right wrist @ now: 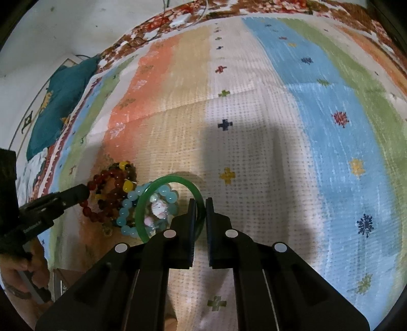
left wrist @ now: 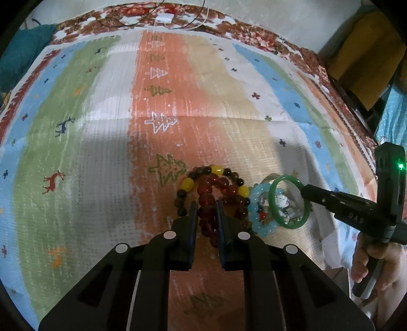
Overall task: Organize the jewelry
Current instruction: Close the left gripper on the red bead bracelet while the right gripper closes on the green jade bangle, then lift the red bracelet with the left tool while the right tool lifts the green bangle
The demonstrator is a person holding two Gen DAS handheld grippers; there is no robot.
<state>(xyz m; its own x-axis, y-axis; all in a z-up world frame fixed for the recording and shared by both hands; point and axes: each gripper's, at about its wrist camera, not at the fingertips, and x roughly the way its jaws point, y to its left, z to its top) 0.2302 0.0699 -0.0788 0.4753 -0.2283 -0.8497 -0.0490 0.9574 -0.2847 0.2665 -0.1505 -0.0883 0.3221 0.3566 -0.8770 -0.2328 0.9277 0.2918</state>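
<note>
A pile of bracelets lies on the striped blanket. In the left wrist view my left gripper (left wrist: pixel 206 206) is shut on the dark red bead bracelet (left wrist: pixel 206 193), which lies inside a ring of dark and yellow beads (left wrist: pixel 188 183). To their right sits a light blue bead bracelet (left wrist: pixel 254 203) with small charms in it. My right gripper (right wrist: pixel 201 203) is shut on the green bangle (right wrist: pixel 142 203), whose rim passes between its pads and tilts up over the blue beads (right wrist: pixel 132 196). The right gripper (left wrist: pixel 304 192) reaches in from the right in the left wrist view.
The blanket (left wrist: pixel 229 107) spreads wide beyond the pile. A white charger with cables (left wrist: pixel 164 18) lies at its far edge, and a teal cushion (right wrist: pixel 63 101) at the far left. A hand (left wrist: pixel 368 259) grips the right gripper's handle. A wooden box edge (right wrist: pixel 61 280) shows near the blanket's front.
</note>
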